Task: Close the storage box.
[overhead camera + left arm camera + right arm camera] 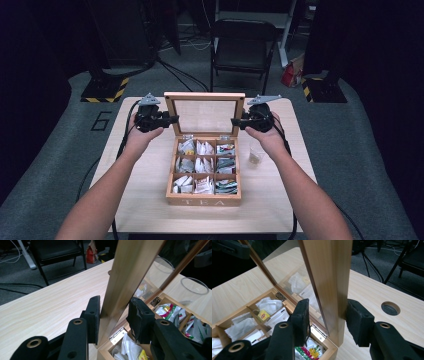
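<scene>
1. Count: 1 wooden tea box (203,200) on the table (145,175), 1 glass-paned lid (205,116), 9 compartments in a 3x3 grid, all holding tea bags (204,164). 1 clear cup (256,154) stands on the table just right of the box. 2 grippers, 1 per hand.
2. Lid stands upright at the back of the box, hinged open. Left gripper (172,119) sits at the lid's left frame edge, right gripper (234,121) at its right frame edge, both near the lid's lower half.
3. Left gripper (113,313): jaws closed down on the lid's wooden side frame (125,277). The frame runs up between the pads; the left pad touches the wood, the right pad sits at the glass side, contact there is not clear. Hinge (118,335) sits just below.
4. Right gripper (328,320): jaws straddle the lid's other side frame (329,277). The right pad touches the wood's outer face; the left pad stands off from the glass side with a visible gap. Partly open, not clamping.
5. 1 chair (243,47) stands on the floor beyond the table.
</scene>
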Action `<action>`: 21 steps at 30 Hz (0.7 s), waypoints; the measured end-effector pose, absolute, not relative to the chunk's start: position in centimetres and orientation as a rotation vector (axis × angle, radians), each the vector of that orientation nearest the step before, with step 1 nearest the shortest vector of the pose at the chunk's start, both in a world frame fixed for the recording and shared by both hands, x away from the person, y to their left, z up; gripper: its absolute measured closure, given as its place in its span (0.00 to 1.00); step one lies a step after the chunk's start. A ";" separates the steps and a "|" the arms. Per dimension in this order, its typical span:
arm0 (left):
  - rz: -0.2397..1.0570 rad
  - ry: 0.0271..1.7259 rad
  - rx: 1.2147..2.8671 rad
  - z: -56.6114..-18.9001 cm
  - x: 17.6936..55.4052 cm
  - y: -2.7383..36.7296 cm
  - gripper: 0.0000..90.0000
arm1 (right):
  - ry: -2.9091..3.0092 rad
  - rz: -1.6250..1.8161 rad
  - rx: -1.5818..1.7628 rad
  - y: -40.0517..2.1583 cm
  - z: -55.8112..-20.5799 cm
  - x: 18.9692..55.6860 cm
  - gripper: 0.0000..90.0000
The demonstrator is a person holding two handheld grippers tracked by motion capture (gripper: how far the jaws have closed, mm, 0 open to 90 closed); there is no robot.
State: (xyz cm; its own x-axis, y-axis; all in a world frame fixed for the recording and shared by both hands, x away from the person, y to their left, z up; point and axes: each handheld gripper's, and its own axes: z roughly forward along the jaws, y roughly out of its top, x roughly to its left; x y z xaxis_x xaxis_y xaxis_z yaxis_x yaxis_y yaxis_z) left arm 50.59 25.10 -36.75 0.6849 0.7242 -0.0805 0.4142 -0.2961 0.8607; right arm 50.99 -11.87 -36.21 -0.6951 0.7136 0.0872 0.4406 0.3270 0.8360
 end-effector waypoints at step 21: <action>0.390 0.812 1.955 -36.9 48.1 25.5 0.64 | 2.313 1.337 0.938 -12.6 -34.3 47.5 0.65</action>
